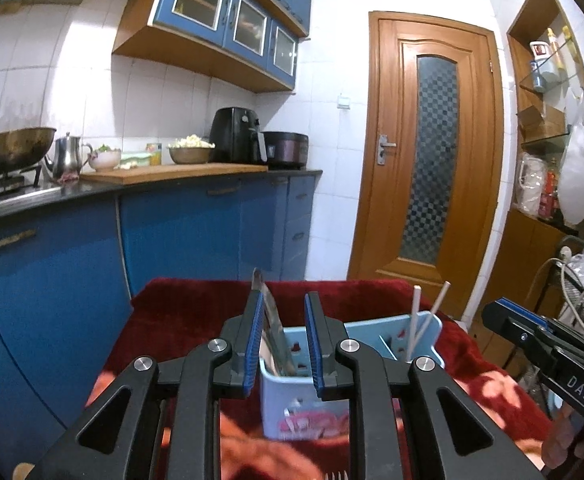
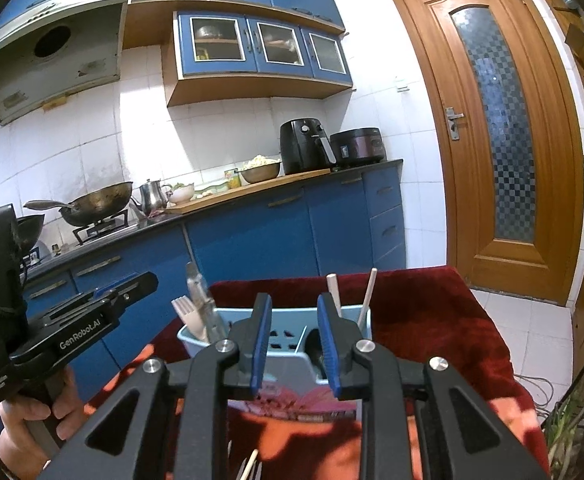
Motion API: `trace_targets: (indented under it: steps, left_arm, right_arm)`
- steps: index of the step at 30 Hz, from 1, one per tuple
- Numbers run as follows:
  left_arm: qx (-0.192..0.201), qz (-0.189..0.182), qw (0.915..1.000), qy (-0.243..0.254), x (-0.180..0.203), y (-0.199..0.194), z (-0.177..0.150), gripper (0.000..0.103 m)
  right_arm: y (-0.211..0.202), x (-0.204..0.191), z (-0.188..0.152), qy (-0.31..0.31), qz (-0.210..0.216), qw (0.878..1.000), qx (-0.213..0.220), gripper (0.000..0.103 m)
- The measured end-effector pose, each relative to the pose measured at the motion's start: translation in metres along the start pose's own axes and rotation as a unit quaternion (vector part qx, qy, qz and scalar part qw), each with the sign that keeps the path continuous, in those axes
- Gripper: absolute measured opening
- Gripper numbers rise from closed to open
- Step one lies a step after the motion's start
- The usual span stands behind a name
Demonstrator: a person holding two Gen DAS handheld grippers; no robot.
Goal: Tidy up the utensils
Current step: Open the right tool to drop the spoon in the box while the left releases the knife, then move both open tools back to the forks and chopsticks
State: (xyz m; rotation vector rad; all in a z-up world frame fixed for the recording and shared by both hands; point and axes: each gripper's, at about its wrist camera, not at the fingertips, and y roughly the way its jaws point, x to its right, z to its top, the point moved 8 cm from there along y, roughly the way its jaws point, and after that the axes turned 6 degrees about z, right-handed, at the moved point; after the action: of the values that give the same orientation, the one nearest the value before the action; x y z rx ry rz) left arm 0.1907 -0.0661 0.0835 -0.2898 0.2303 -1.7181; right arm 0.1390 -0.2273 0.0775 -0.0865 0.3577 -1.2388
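A light blue utensil holder (image 1: pixel 303 400) (image 2: pixel 288 364) stands on a red cloth (image 1: pixel 188 312) (image 2: pixel 431 320). Its left compartment holds a steel knife (image 1: pixel 270 320) (image 2: pixel 202 304) and a pale wooden fork (image 2: pixel 190 318). Two pale chopsticks (image 1: pixel 421 320) (image 2: pixel 351 296) lean in its right compartment. My left gripper (image 1: pixel 282 340) is open just before the holder, its fingers either side of the knife. My right gripper (image 2: pixel 293 344) is open and empty in front of the holder's middle. Fork tines (image 1: pixel 337 474) (image 2: pixel 252 468) and a stick lie on the cloth at the lower edge.
The cloth covers a small table with blue kitchen cabinets (image 1: pixel 196 232) behind it. A wooden door (image 1: pixel 427 152) (image 2: pixel 503 128) stands at right. A counter (image 2: pixel 252 190) carries a wok, kettle, bowls and an air fryer. Cables and shelves (image 1: pixel 547 128) are at far right.
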Motion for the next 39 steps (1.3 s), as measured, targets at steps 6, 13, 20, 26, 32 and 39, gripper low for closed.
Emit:
trace_targets:
  steps: [6, 13, 20, 26, 32, 39]
  left_arm:
    - [-0.020, 0.002, 0.9998, -0.004, -0.005, -0.021, -0.014, 0.021]
    - [-0.055, 0.003, 0.9985, 0.002, -0.009, -0.035, -0.035, 0.021]
    - [-0.095, -0.001, 0.9953, 0.017, -0.010, -0.047, -0.063, 0.021]
    - [-0.122, 0.004, 0.9922, 0.025, -0.016, -0.056, -0.083, 0.021]
    - [-0.147, 0.006, 0.9889, 0.023, -0.026, -0.055, -0.098, 0.021]
    - [-0.167, 0.008, 0.9859, 0.009, -0.039, -0.050, -0.115, 0.021]
  right_arm:
    - [-0.017, -0.012, -0.008, -0.006, -0.004, 1.000, -0.013, 0.026]
    - [-0.029, -0.021, -0.028, -0.006, -0.010, 0.999, -0.043, 0.026]
    - [-0.032, -0.029, -0.058, -0.001, -0.007, 0.996, -0.084, 0.026]
    - [-0.027, -0.035, -0.088, 0.009, -0.003, 0.991, -0.131, 0.026]
    - [-0.016, -0.042, -0.113, 0.028, 0.011, 0.984, -0.175, 0.026]
    - [0.004, -0.048, -0.138, 0.030, 0.006, 0.975, -0.221, 0.026]
